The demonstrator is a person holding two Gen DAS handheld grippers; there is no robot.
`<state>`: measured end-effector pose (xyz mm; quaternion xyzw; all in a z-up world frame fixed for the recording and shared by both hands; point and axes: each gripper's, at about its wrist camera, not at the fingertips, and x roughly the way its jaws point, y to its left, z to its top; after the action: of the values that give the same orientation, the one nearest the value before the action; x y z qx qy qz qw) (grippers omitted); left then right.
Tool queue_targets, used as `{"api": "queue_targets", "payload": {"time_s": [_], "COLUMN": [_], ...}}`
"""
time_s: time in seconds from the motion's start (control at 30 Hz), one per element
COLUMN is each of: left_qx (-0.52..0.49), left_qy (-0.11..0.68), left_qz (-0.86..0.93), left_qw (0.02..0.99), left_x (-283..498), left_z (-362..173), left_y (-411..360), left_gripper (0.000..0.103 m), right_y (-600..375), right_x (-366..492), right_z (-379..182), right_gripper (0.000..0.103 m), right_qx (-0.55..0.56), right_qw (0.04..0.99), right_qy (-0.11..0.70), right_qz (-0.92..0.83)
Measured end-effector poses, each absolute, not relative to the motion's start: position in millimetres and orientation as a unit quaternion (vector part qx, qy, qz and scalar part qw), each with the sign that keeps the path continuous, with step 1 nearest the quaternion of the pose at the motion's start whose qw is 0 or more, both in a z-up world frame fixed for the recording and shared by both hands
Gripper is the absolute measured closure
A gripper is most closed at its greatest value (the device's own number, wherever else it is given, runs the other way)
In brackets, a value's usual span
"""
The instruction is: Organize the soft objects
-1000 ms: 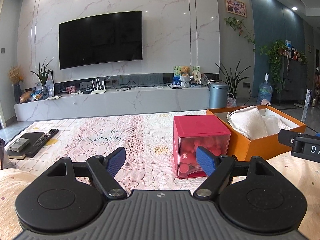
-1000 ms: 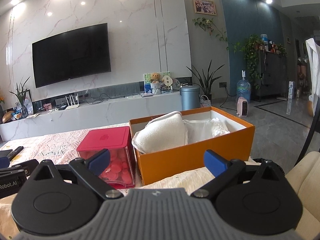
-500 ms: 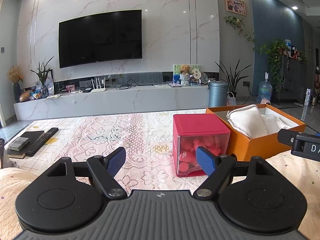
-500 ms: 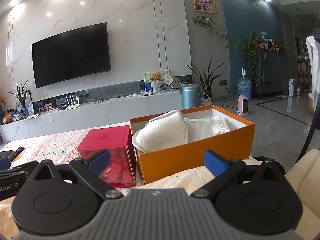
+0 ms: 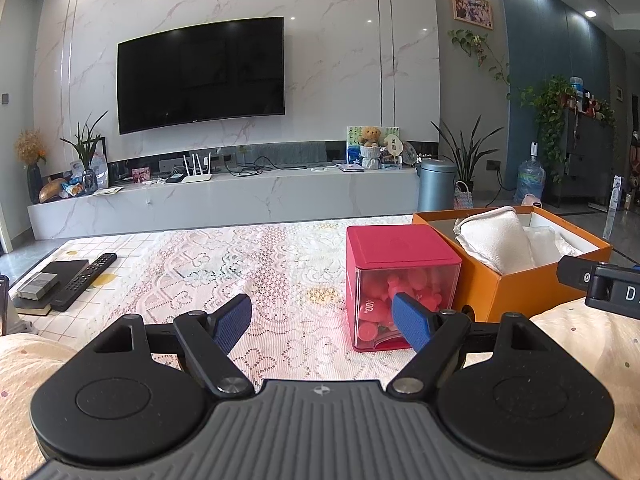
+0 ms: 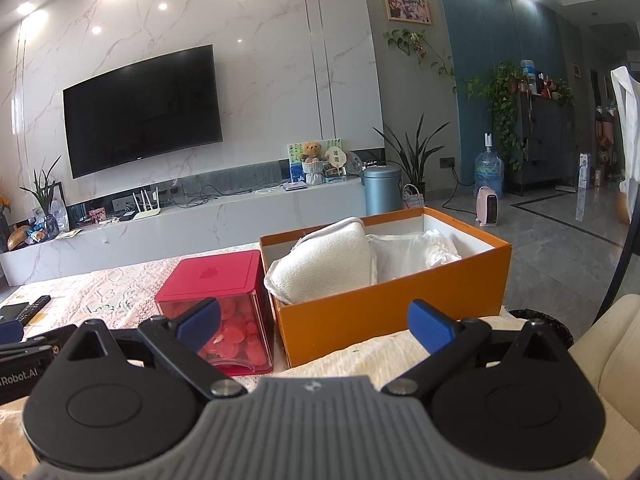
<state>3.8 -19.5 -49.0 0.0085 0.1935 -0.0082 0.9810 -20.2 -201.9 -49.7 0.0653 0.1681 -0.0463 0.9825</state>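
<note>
Left hand-held gripper (image 5: 322,318): jaws spread wide, nothing between the blue pads (image 5: 232,322), held low over the lace-covered worktop (image 5: 208,264). Right hand-held gripper (image 6: 316,322): jaws likewise spread wide and empty, facing the near wall of the orange box (image 6: 392,308); part of it shows at the right edge of the left wrist view. Orange box: open-topped, white-lined, standing on the worktop at its right side. Folded white towel (image 6: 326,266): soft and thick, lying in the left end of the orange box, leaning against the left wall and rising a little above the rim. White crumpled cloth or plastic wrap (image 6: 420,250): in the same box, just right of the towel and touching it; which of the two it is cannot be told. Red cube container (image 5: 400,276): opaque red lid, clear walls, filled with small pink-red pieces, standing just left of the orange box, close enough that a gap cannot be made out. Black remote control (image 5: 82,282): at the far left edge of the worktop, beside a dark book (image 5: 60,276) with a small grey box on top. Pale spotted fabric (image 5: 592,344): in the near foreground under both grippers. Wall-mounted television (image 5: 200,74): background, above a long marble-look console.
</note>
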Motion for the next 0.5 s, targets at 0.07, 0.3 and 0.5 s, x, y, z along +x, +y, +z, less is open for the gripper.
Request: {"api": "queue_targets", "payload": {"time_s": [0.07,0.3,0.5], "left_qx": [0.009,0.008,0.006], "left_qy": [0.193,0.193,0.196], "left_qz": [-0.008,-0.008,-0.010], "left_qw": [0.981,0.981,0.981], "left_x": [3.5,3.6,3.9], "left_z": [-48.9,-48.5,-51.3], "left_y": [-19.5,-19.6,-19.1], "left_gripper": [0.009,0.009,0.009], "right_y": [-201.9,-201.7,-201.8], "right_x": [-20.1,-20.0,-19.6], "right_z": [-50.0,-50.3,-50.6], "right_gripper": [0.005,0.005,0.005], "right_qx": [0.066,0.067,0.068], "right_qw": [0.982,0.982,0.982], "right_qy": [0.168,0.169,0.169], "right_qz": [-0.046,-0.046,-0.046]}}
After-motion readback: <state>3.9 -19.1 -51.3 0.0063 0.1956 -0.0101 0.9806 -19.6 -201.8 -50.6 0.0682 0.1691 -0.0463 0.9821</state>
